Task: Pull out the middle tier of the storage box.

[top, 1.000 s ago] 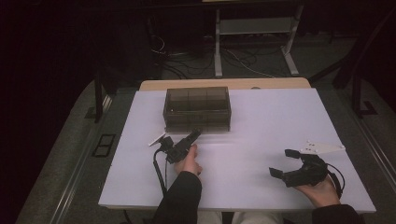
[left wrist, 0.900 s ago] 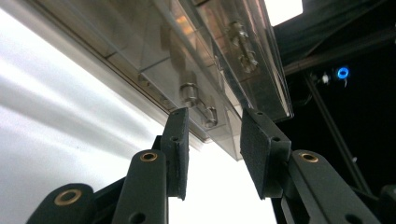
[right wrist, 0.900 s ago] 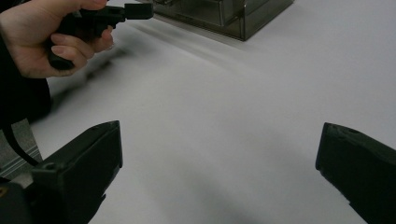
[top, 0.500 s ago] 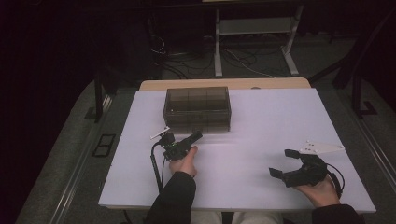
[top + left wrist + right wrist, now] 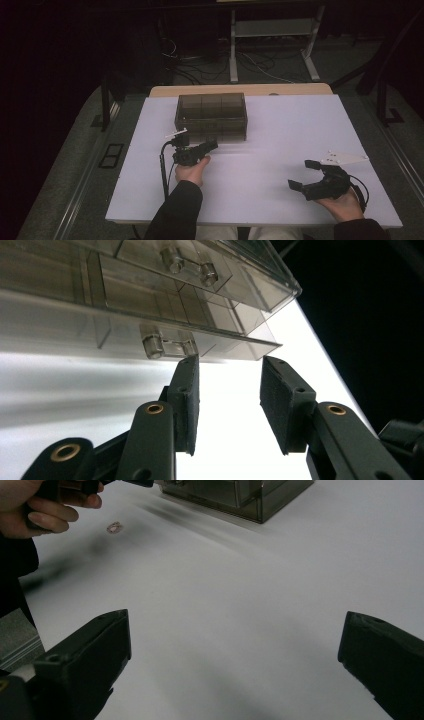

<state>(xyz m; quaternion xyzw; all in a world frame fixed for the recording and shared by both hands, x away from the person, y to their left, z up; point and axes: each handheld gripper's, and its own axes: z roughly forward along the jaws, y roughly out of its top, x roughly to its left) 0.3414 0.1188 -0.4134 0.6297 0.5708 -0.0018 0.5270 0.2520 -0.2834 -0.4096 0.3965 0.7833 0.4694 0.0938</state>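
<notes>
Sitting at the far middle of the white table (image 5: pixel 280 125): a smoky clear plastic compartment box (image 5: pixel 211 116), lid down, its front wall facing the person. Hovering just in front of that wall and pointing at it: the left gripper (image 5: pixel 210 146), gripped in the left hand (image 5: pixel 190 170), a black cable trailing down toward the table's near edge. Standing partly apart in the left gripper view: the two black jaws, nothing between the pads (image 5: pixel 189 400), no pad pressing on anything, the tips just under the box's (image 5: pixel 150 295) projecting lid edge and beside a clear latch (image 5: pixel 162 345) on the front. Showing above that: a second clear latch (image 5: pixel 190 267) higher on the box.

Resting near the table's right front corner: the right gripper (image 5: pixel 306 175), cradled in the right hand (image 5: pixel 342 205), jaws spread wide and holding nothing, well apart from the box. Lying just beyond it: a white three-cornered plate (image 5: pixel 342 158). Appearing in the right gripper view: bare tabletop between the wide black jaws, a small ring-like mark (image 5: pixel 114 527) on the surface, the left hand (image 5: pixel 45 510) at upper left, and a corner of the box (image 5: pixel 240 495) at the top.
</notes>
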